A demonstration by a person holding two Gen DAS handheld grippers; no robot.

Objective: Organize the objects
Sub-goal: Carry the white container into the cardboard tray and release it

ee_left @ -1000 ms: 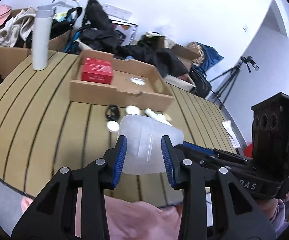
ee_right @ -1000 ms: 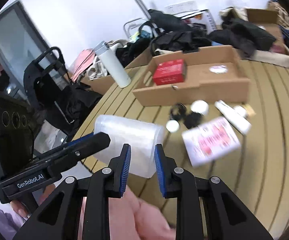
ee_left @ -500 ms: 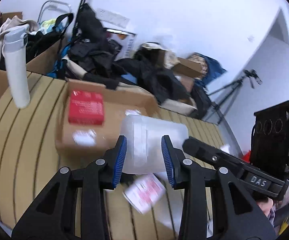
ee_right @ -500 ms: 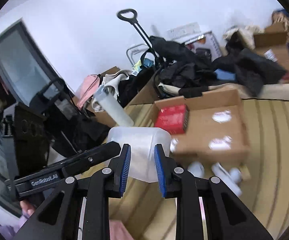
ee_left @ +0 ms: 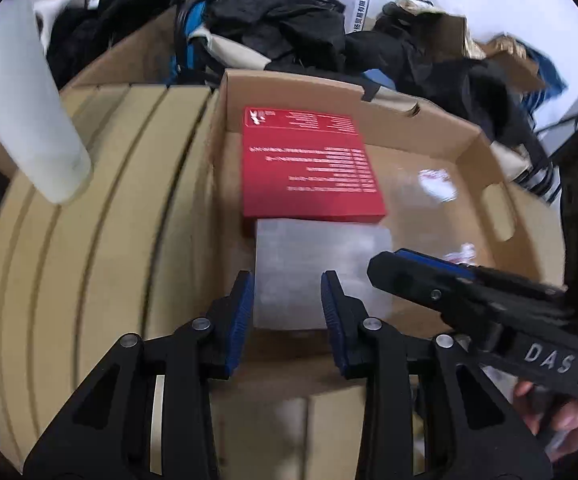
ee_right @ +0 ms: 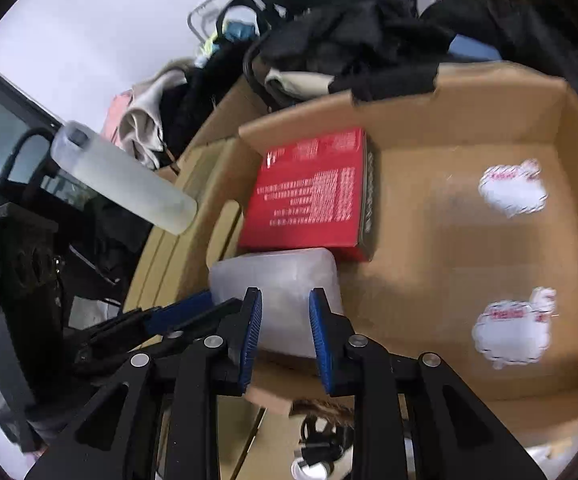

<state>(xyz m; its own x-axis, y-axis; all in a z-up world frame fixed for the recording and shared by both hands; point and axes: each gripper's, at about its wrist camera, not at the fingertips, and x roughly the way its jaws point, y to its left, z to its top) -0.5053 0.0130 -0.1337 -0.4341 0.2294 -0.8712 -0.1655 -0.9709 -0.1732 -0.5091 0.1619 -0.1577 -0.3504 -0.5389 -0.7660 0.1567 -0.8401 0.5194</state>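
A translucent plastic container (ee_left: pixel 321 268) is held between both grippers inside the open cardboard box (ee_left: pixel 441 128), just in front of a red box (ee_left: pixel 309 164). My left gripper (ee_left: pixel 287 320) is shut on the container's near edge. My right gripper (ee_right: pixel 285 330) is shut on the same container (ee_right: pixel 277 284), with the red box (ee_right: pixel 313 192) behind it. The other gripper's finger shows at the side in each view.
A white bottle (ee_left: pixel 29 120) stands on the slatted wooden table (ee_left: pixel 89 240) left of the box. White label remnants (ee_right: pixel 513 192) mark the box floor. Small items (ee_right: pixel 317 448) lie on the table in front of the box. Black clothes and bags (ee_left: pixel 289 20) are piled behind.
Both grippers have carried the container forward from above the table's front, over the box wall and down into the box beside the red box.
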